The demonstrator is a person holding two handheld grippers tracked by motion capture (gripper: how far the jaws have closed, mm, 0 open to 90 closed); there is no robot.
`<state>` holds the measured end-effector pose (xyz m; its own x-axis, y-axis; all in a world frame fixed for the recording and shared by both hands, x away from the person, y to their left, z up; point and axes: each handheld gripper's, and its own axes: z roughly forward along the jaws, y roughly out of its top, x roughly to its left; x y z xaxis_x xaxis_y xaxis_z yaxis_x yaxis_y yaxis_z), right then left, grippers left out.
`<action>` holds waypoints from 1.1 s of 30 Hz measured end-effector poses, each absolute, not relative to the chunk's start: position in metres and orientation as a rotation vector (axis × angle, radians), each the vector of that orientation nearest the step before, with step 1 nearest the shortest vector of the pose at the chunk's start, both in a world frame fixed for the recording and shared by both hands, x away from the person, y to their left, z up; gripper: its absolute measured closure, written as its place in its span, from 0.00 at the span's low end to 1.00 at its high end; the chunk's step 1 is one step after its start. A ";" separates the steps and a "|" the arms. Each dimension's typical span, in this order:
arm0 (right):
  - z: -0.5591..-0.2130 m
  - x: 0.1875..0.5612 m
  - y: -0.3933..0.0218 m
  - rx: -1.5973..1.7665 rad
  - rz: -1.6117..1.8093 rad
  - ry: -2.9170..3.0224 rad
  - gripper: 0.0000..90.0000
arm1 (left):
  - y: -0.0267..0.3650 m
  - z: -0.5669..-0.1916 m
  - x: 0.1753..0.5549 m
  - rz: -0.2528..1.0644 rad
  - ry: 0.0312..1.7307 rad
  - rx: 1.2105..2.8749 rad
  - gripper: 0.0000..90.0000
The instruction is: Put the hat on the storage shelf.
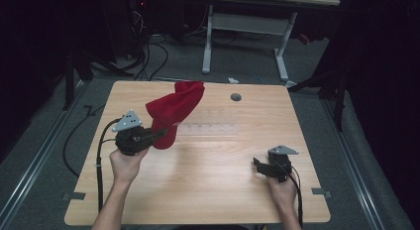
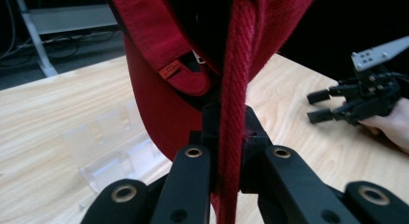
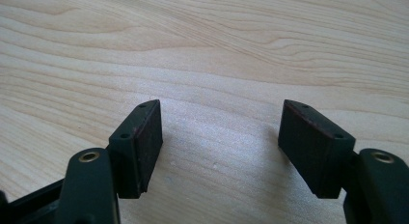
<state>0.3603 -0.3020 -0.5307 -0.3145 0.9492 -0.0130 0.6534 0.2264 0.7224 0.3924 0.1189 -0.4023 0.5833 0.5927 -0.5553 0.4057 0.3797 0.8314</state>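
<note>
A thick seam of the red cap (image 2: 235, 103) is pinched between the closed left gripper (image 2: 226, 137), lifted above the table (image 1: 213, 190), while the right gripper (image 1: 259, 165) is held open and empty nearby, apparently in readiness

Wooden table (image 1: 208, 190) bearing clear plastic tray (image 1: 208, 123), grey round cap (image 1: 236, 97); white-legged desk (image 1: 245, 24) standing behind; cables (image 1: 148, 56) lying on floor.

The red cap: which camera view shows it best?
The high view shows the red cap best: its whole shape is visible, held above the table by the left gripper. The left gripper view shows a close part of its fabric and strap clamped between the jaws. The right gripper view looks at bare wood.
</note>
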 end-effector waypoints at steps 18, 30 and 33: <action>-0.531 0.360 -0.302 1.473 0.867 2.051 0.36 | 0.116 -0.397 0.436 0.249 1.009 1.221 0.94; -0.531 0.360 -0.302 1.472 0.866 2.052 0.36 | 0.116 -0.408 0.460 0.284 1.050 1.192 0.94; -0.531 0.360 -0.302 1.471 0.867 2.051 0.36 | 0.114 -0.411 0.463 0.306 1.050 1.199 0.94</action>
